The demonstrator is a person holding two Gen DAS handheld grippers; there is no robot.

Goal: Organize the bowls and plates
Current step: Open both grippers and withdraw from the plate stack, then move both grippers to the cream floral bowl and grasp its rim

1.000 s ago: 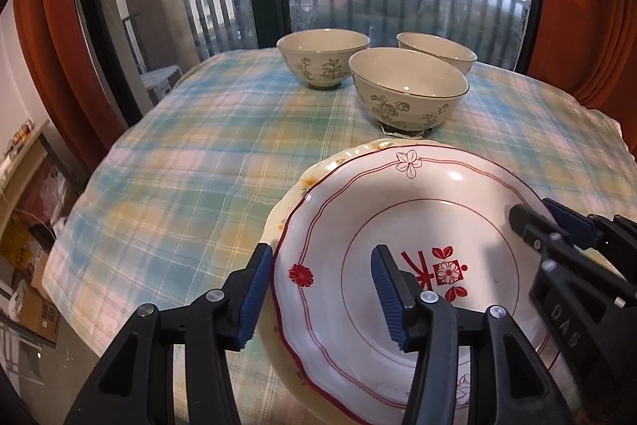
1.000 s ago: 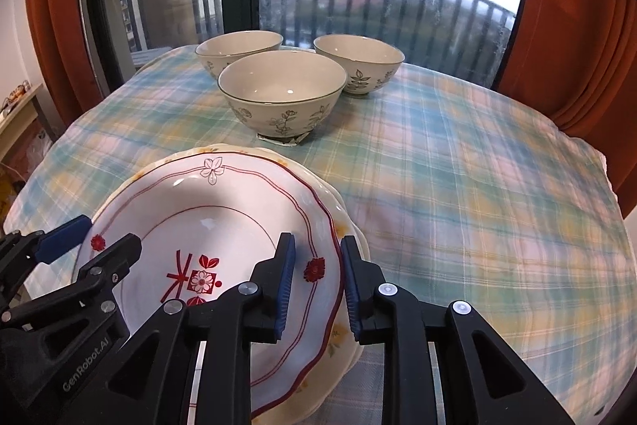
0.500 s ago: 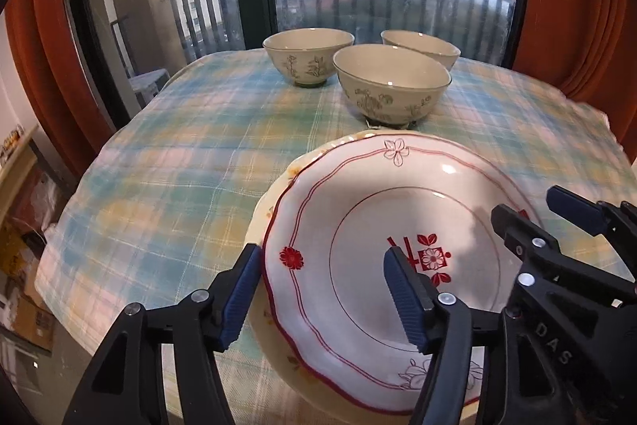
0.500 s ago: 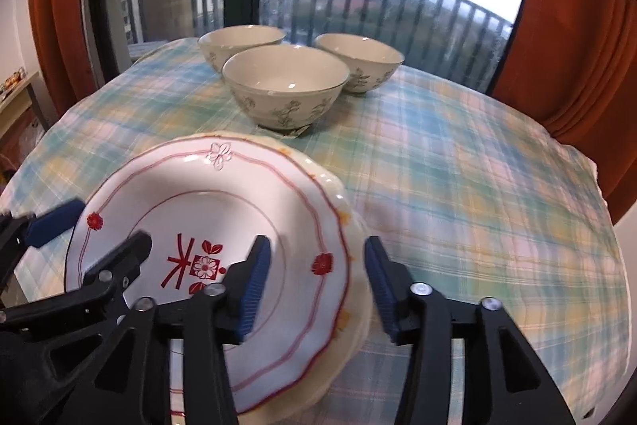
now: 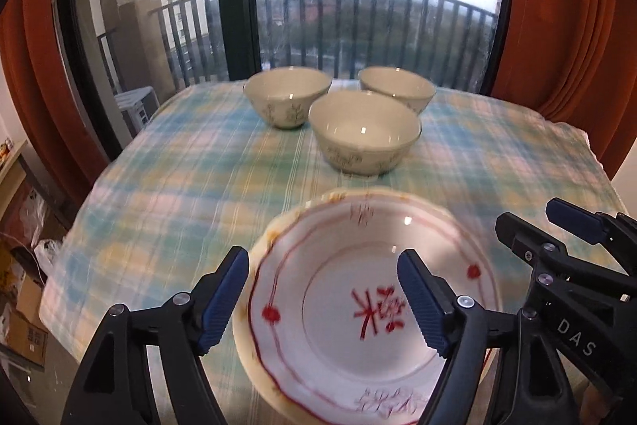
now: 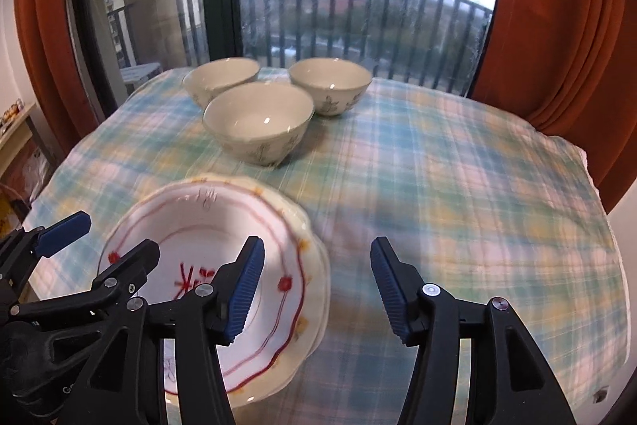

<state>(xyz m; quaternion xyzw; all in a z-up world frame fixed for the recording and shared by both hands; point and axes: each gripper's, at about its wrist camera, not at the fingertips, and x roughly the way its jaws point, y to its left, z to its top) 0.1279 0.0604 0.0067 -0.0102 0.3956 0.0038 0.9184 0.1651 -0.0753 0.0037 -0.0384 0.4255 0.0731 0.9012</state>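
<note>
1. The top plate (image 5: 370, 309) is white with a wavy red rim line, small red flowers and a red motif in its well; it lies flat on a cream plate (image 6: 318, 289) with yellow marks on its scalloped rim, the stack sitting at the near edge of the tabletop (image 5: 191, 178).
2. Three cream bowls stand upright farther back in a tight cluster: the near bowl (image 5: 364, 136), the far left bowl (image 5: 286, 100) and the far right bowl (image 5: 396, 90), each with grey sprigs on its wall.
3. A blue, yellow and pink plaid cloth covers the tabletop; a balcony railing (image 6: 358, 14) and rust curtains (image 6: 557, 26) lie beyond.
4. The left claw (image 5: 324, 299) is spread wide and empty, straddling the left rim of the stack.
5. The right claw (image 6: 316, 291) is likewise wide apart and empty, straddling the stack's right rim.
6. The plates are round, so no long axis shows; the red motif reads upright from the near side.
</note>
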